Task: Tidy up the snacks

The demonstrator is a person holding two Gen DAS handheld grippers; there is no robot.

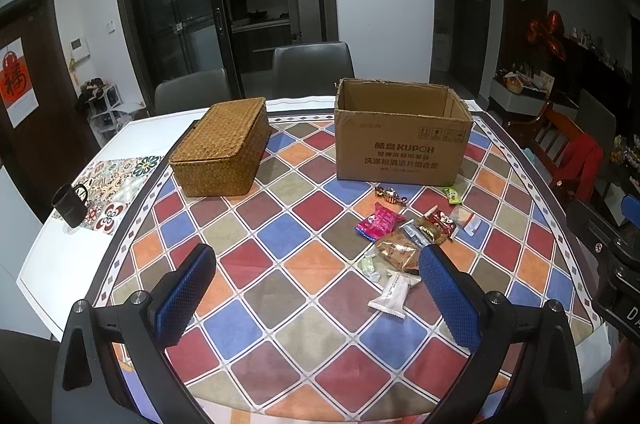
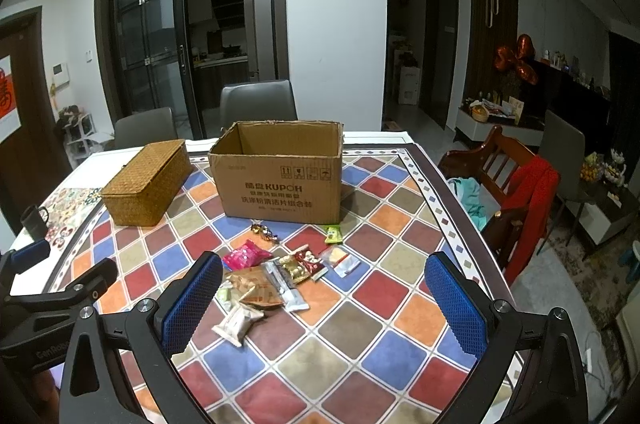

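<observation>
Cardboard box, open-topped, on checked tablecloth; lidded wicker basket beside it. Snack packets heaped before box. Left gripper and right gripper: both spread, holding nothing.

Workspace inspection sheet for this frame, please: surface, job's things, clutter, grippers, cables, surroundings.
Surface: table under a diamond-patterned tablecloth.
Job's things: snack packets scattered loose in front of an open cardboard box, including a pink packet and a white packet; lidded wicker basket left of the box.
Clutter: black mug on a patterned placemat.
Grippers: left gripper open, holding nothing; right gripper open, holding nothing.
Cables: nothing seen on the table.
Surroundings: grey chairs behind the table, wooden chair with red garment at right.
</observation>
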